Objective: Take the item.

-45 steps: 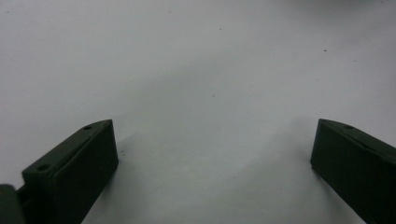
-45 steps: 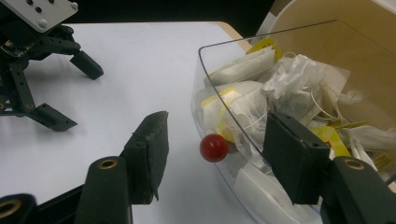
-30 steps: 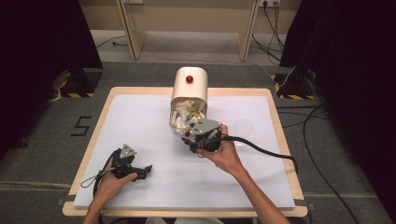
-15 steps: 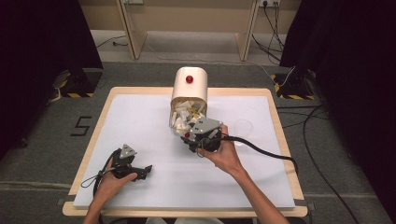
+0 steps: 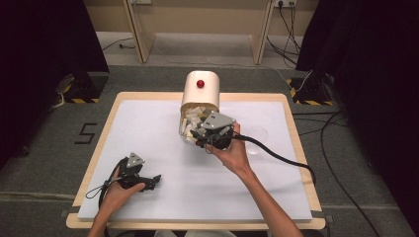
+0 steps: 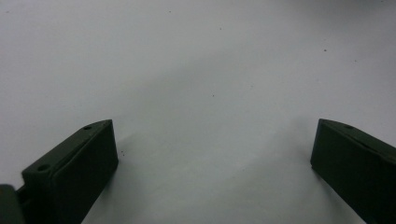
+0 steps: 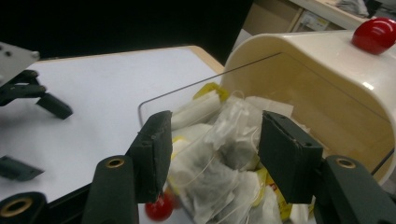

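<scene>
A cream container (image 5: 200,91) with a red knob (image 5: 200,83) lies at the back middle of the table. A pile of tea bags (image 5: 189,124) spills from its near mouth onto a clear panel. My right gripper (image 5: 195,132) reaches into that mouth. In the right gripper view its jaws (image 7: 215,149) straddle the tea bags (image 7: 229,135) just in front of the container (image 7: 327,93). The bags lie between the pads with no clear squeeze. My left gripper (image 5: 153,181) rests at the front left, wide open over bare white table (image 6: 215,163).
The white table top (image 5: 148,123) has a wooden rim. A clear round lid (image 5: 257,134) lies to the right of my right hand. The right gripper's black cable (image 5: 281,158) runs off to the right. My left gripper (image 7: 28,93) also shows far off in the right gripper view.
</scene>
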The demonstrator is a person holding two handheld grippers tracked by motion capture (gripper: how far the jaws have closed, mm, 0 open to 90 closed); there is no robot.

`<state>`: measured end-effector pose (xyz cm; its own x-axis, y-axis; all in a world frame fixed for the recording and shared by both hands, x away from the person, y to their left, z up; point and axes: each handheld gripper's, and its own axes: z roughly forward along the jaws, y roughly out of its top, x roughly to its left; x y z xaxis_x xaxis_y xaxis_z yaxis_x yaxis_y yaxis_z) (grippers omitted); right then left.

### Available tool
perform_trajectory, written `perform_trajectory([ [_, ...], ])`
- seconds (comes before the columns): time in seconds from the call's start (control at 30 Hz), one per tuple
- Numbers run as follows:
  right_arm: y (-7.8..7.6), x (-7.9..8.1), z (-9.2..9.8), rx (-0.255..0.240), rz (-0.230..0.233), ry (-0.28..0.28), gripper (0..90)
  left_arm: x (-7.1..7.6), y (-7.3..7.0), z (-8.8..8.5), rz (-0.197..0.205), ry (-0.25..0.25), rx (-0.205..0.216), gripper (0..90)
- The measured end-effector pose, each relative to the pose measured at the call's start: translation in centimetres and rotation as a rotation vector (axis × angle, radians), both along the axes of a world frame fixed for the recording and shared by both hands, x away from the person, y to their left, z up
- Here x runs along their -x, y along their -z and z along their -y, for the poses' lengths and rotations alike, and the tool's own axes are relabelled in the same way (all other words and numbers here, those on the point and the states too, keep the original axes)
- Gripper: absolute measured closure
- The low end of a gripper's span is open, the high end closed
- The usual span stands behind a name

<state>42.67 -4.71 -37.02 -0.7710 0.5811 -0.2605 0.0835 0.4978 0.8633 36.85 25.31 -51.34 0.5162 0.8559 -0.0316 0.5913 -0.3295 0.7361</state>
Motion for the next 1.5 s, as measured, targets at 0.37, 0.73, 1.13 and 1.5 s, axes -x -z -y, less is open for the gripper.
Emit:
perform_trajectory([
  [0.37,1.0,-2.0,-1.2,-0.045,-0.047,0.065,54.1,0.0,0.0,0.0,0.000,-0.002,0.003,0.0],
  [0.73,1.1,-1.8,-1.0,-0.013,-0.019,0.063,84.5,0.0,0.0,0.0,0.001,-0.002,0.004,0.0],
  [1.13,-1.5,-0.1,1.0,-0.086,0.037,0.013,86.8,0.0,0.0,0.0,0.002,-0.001,0.000,0.0],
  [1.5,-2.7,0.3,2.1,-0.112,0.070,0.017,86.7,0.0,0.0,0.0,0.000,0.000,-0.001,0.0],
])
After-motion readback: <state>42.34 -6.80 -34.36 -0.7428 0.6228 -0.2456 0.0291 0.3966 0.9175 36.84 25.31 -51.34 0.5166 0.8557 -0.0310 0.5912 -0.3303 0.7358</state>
